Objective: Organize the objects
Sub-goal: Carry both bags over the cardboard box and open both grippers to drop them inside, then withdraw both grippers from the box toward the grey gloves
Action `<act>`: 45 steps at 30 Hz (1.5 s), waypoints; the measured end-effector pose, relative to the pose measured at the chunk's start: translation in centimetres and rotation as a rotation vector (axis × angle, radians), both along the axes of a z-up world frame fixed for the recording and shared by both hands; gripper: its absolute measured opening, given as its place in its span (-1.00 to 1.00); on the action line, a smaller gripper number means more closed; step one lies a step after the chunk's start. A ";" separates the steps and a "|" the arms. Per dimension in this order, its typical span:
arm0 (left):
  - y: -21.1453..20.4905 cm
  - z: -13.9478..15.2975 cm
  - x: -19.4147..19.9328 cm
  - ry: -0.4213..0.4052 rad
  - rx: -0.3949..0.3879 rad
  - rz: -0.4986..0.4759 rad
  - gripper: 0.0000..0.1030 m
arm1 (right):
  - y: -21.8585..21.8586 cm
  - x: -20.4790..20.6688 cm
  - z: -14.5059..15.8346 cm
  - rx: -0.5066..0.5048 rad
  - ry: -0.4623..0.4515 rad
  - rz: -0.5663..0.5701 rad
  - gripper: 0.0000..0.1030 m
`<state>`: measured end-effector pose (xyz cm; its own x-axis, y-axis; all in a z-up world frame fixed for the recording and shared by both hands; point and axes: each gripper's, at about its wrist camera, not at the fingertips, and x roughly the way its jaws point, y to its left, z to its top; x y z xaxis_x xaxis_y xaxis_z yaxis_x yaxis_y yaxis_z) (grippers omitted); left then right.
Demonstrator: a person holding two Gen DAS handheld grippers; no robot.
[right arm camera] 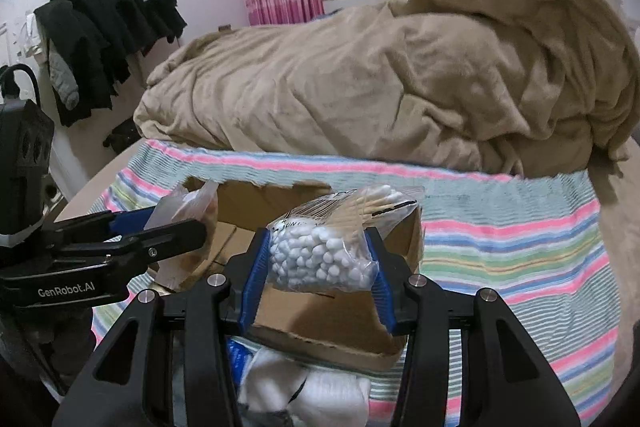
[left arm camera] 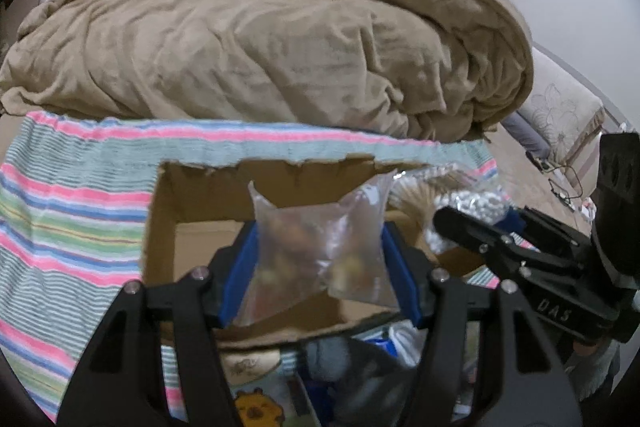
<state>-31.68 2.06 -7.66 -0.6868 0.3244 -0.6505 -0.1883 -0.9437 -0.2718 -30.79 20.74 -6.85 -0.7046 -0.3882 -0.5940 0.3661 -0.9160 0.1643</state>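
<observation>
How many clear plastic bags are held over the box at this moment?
2. One bag of small mixed items is in the left gripper; one cotton swab bag is in the right gripper. Both hang over the box. More may be hidden below.

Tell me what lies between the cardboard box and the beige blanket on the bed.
Only the striped towel lies there: its pale green and pink bands run between the cardboard box and the beige blanket. Both wrist views show this.

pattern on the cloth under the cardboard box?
Horizontal pink, blue, green and white stripes on the woven cloth; clearest in the right wrist view.
</observation>
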 end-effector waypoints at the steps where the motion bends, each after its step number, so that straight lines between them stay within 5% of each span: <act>1: 0.2 -0.5 -0.3 -0.015 -0.005 0.000 0.22 | 0.1 -0.3 -0.6 -0.004 -0.013 -0.001 -0.05; 8: -0.1 -2.1 -1.1 -0.077 -0.007 0.021 0.34 | 0.0 -0.6 -2.5 0.014 -0.035 -0.016 0.01; 12: 0.0 -1.1 -0.2 -0.055 -0.033 0.034 0.61 | -0.1 0.0 -1.8 0.000 -0.020 -0.011 0.53; 15: -0.4 0.2 1.0 -0.023 -0.044 0.054 0.80 | 0.2 0.8 -0.9 -0.015 -0.005 -0.017 0.54; 33: -2.1 9.8 13.2 0.134 -0.060 0.079 0.81 | 0.4 10.7 7.7 0.013 0.125 -0.050 0.54; 45: -3.3 10.3 20.6 0.156 -0.072 0.092 0.81 | 0.0 16.9 8.2 0.010 0.120 -0.041 0.54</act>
<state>-11.03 -1.25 2.62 -0.8055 0.2120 -0.5534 -0.1348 -0.9749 -0.1772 -13.85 20.69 1.38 -0.7859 -0.3517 -0.5086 0.3446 -0.9320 0.1120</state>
